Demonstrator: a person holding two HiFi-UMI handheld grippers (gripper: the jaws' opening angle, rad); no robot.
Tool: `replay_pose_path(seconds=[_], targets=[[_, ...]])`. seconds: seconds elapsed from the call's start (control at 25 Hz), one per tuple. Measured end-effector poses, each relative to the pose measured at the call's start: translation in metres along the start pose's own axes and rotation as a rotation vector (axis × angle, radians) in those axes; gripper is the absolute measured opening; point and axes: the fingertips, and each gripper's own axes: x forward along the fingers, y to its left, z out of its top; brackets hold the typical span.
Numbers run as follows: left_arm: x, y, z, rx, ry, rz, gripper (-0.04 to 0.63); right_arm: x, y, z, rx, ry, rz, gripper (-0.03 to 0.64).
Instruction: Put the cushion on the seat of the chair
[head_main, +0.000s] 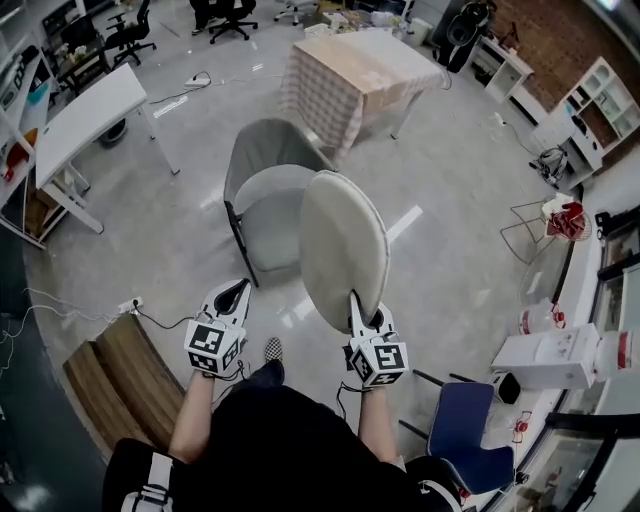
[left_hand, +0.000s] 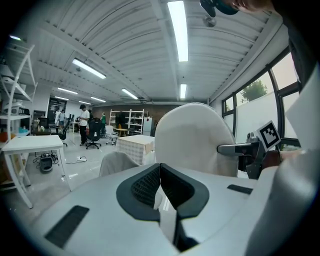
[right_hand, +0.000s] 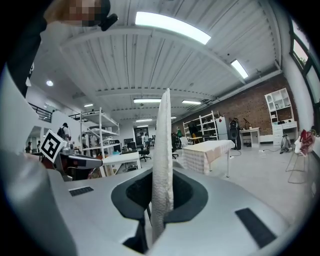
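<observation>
Could swing and miss the seat of the grey chair (head_main: 265, 195), holding the round cushion (head_main: 343, 248) upright in mid-air before it, pinched only at its lower edge in the right gripper (head_main: 357, 303), with the left gripper (head_main: 235, 293) closed, empty.
</observation>
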Motion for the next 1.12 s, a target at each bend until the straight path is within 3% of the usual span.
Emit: replay_pose_path(seconds=[0.48, 1.12], targets=[[0.064, 0.088, 0.004, -0.018, 0.016, -0.021, 0.02, 0.107, -0.002, -0.005, 0.019, 0.052, -0.017, 0.057], [0.109, 0.154, -0.031, -0.113, 0.078, 0.114, 0.02, 0.216, -0.016, -0.048, 0.039, 0.187, 0.117, 0.057]])
